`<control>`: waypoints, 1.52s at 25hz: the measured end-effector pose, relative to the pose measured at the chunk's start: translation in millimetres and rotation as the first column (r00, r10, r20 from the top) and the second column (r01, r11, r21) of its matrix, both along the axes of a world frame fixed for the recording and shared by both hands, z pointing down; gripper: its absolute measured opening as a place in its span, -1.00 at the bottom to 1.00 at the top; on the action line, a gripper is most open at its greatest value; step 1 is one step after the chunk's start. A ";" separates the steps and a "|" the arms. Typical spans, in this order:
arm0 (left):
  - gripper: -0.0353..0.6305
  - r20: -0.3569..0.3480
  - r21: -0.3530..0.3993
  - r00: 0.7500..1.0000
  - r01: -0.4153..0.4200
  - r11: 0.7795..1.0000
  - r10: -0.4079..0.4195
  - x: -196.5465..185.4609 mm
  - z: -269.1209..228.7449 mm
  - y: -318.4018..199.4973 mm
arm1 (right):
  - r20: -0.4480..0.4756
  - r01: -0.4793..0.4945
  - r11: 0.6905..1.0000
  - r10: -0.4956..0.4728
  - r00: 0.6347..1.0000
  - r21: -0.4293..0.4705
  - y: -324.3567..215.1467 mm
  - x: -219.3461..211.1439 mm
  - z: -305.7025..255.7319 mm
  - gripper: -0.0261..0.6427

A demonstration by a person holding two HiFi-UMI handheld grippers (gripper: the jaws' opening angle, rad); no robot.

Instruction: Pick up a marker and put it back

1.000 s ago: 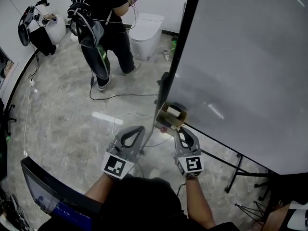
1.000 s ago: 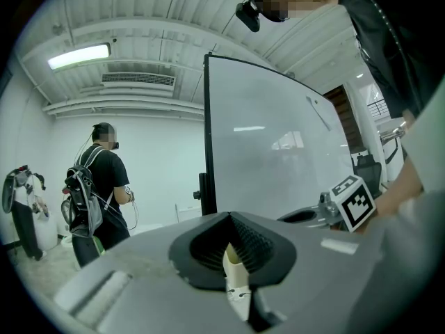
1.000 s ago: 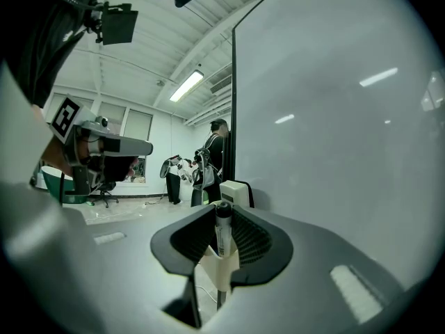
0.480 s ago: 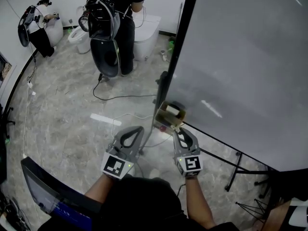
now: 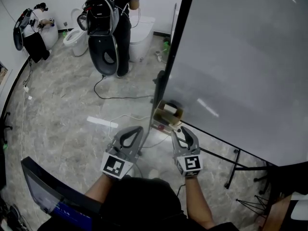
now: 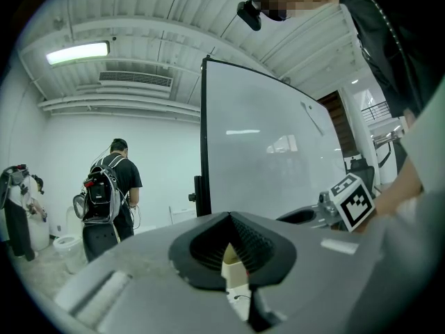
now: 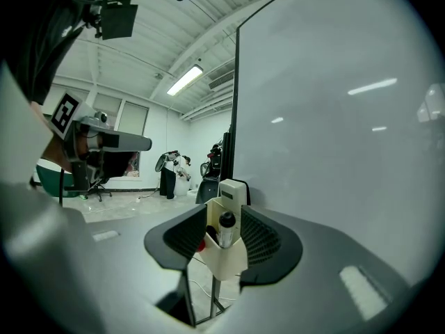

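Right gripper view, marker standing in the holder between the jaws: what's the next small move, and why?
Probably ease the right gripper straight back. Its jaws are opening, and the marker stands in the holder with neither pad pressing it, so it looks released.

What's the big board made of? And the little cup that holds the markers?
The board looks like a glossy coated sheet, since lights reflect off it. The marker holder seems to be matte cream plastic: smooth, no shine, though I can't be sure.
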State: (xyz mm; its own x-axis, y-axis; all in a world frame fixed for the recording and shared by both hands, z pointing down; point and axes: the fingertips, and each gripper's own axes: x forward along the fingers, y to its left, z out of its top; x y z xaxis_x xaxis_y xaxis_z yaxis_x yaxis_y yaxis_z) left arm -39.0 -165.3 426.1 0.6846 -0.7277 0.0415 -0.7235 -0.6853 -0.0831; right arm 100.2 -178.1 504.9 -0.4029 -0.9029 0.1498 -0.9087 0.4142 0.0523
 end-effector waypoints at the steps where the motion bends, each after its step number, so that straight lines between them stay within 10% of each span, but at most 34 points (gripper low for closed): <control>1: -0.88 0.003 0.004 1.000 -0.007 1.000 0.007 0.9 -0.3 0.8 | -0.001 -0.009 1.000 0.009 1.000 -0.001 1.9 1.5 -0.7 -0.44; 38: -0.88 -0.034 0.020 0.963 -0.268 0.963 0.268 36.0 -15.7 37.6 | 0.102 -0.213 0.968 0.200 0.974 0.134 111.6 0.3 -94.5 -0.89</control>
State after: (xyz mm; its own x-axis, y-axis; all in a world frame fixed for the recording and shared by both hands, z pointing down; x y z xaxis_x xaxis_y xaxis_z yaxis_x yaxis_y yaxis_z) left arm -2.9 -127.7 410.5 0.8556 -0.5176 0.0035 -0.5160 -0.8535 -0.0721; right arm 100.5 -66.6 410.4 -0.2113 -0.9773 -0.0147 -0.9774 0.2111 0.0145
